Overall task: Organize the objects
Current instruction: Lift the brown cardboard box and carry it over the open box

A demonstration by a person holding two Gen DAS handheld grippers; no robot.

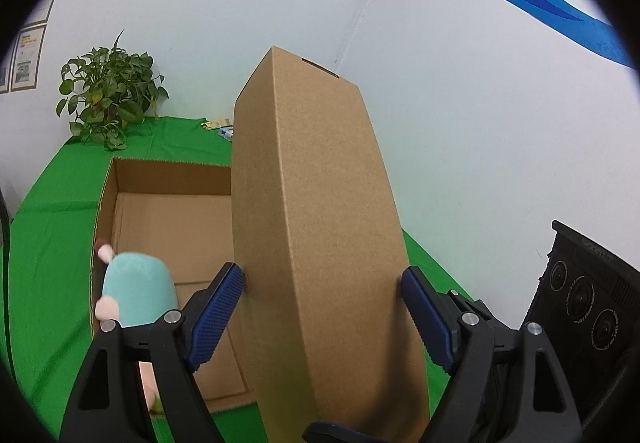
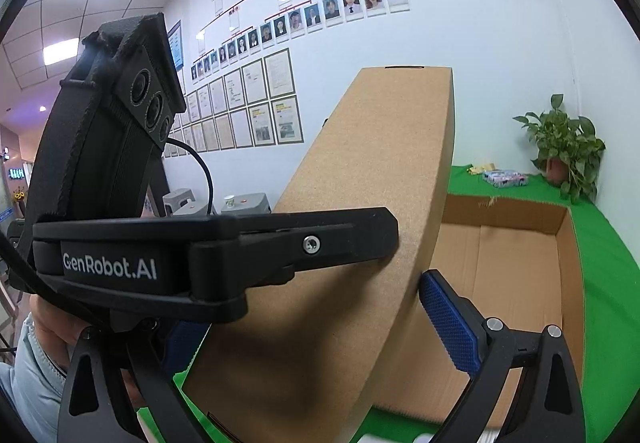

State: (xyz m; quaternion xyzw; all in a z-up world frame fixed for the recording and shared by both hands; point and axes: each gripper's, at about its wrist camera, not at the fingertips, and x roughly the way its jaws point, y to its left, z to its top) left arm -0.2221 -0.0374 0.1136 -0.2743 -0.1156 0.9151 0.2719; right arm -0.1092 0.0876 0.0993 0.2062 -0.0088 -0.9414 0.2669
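Green cloth-covered counter [image 1: 56, 227] runs back to a white wall corner hung with framed papers and photo rows.

Open, shallow brown cardboard box [image 1: 168, 219] lies flat on the counter, mouth up. Floor mostly bare in both views.

Closed, long flat brown cardboard carton [image 1: 320, 203] stands on end, tilted, raised above the open box's right side as the left wrist view shows it. A small slot shows in its top end. In the right wrist view the same carton [image 2: 360, 243] fills the centre, with the open box [image 2: 516, 255] behind and to the right.

Left tool [image 1: 324, 307]: jaws wide, blue ribbed pads on the carton's two broad faces near its lower end. Left pad [image 1: 224, 307] touches the cardboard; right pad is at the carton's edge, contact less plain. Reads as clamped on the carton.

Right tool [image 2: 312, 327]: right blue pad [image 2: 448, 327] sits against the carton's narrow edge face. The other pad is hidden behind the left tool's black body [image 2: 216, 255], which lies across the carton's broad face. Whether it grips cannot be told.

Potted green leafy plant [image 1: 108, 95] in the far counter corner. Small flat packets [image 2: 504, 177] beside it near the wall.

Teal plush toy with pink parts [image 1: 136, 291] inside the open box at its near left wall, partly hidden by the left tool.

Pale blue sleeve [image 2: 28, 383] at lower left of the right wrist view.
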